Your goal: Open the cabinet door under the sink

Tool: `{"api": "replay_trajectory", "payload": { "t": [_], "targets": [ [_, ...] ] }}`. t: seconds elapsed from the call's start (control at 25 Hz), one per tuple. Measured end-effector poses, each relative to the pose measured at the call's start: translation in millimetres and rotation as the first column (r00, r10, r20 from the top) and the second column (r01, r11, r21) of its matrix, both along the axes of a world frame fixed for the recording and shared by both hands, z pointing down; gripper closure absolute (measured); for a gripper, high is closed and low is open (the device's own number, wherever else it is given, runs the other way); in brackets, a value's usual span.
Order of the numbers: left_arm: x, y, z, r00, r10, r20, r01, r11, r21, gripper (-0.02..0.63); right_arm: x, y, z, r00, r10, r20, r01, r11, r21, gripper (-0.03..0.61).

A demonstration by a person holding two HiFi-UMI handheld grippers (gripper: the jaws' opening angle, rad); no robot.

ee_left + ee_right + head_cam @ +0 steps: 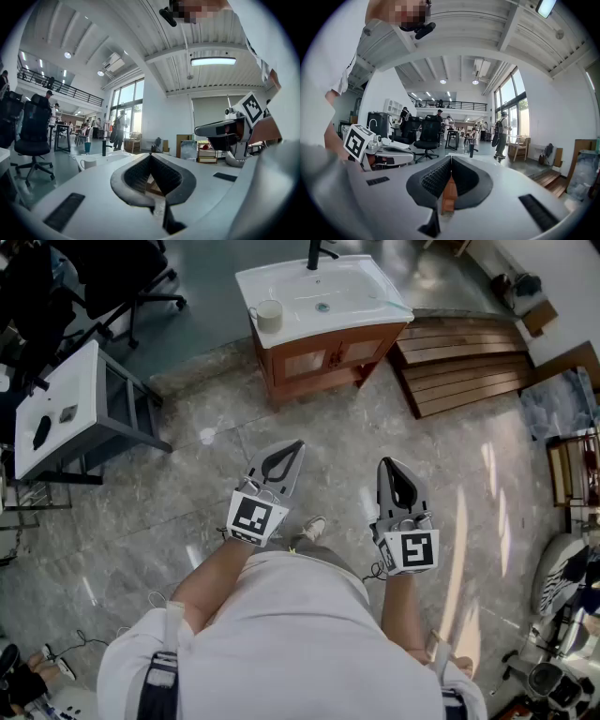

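Cabinet of brown wood under white rectangular sink.

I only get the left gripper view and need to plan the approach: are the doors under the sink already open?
Observer: No. In the head view both doors of the sink cabinet are closed.
Operator: Is either claw near them?
Observer: Neither. The left claw and right claw hang over bare floor, well short of the cabinet.
Operator: Is the right claw free?
Observer: Yes. The right gripper view shows its jaws together with nothing gripped.
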State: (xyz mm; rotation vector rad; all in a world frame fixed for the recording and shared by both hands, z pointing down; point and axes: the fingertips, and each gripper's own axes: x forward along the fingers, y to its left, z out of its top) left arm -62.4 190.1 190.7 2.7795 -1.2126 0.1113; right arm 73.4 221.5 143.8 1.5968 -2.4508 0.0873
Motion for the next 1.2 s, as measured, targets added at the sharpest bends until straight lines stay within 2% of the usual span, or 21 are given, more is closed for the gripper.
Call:
{"api": "replay_trajectory", "payload": {
  "t": [0.32, 0.56, 0.92, 1.2],
  "targets": [
    [12, -6, 7, 0.999, -0.049, 0.012, 0.049, 0.999, -0.008, 0.601, 17, -9, 6, 0.999, -0.043, 0.01, 0.042, 0.999, 0.003, 0.546],
    [25, -4, 14, 0.996, -0.083, 0.034, 0.084, 0.996, -0.018, 0.601, 34, -16, 9, 0.993, -0.067, 0.099, 0.065, 0.998, 0.028, 0.546],
    [23, 6, 26, 0.988, -0.133, 0.081, 0.139, 0.988, -0.066, 0.601, 41, -17, 27, 0.987, -0.107, 0.123, 0.11, 0.994, -0.02, 0.546],
    [34, -17, 32, 0.992, -0.104, 0.074, 0.11, 0.991, -0.079, 0.601, 46, -35, 23, 0.989, -0.096, 0.11, 0.098, 0.995, -0.013, 0.546]
  ]
}}
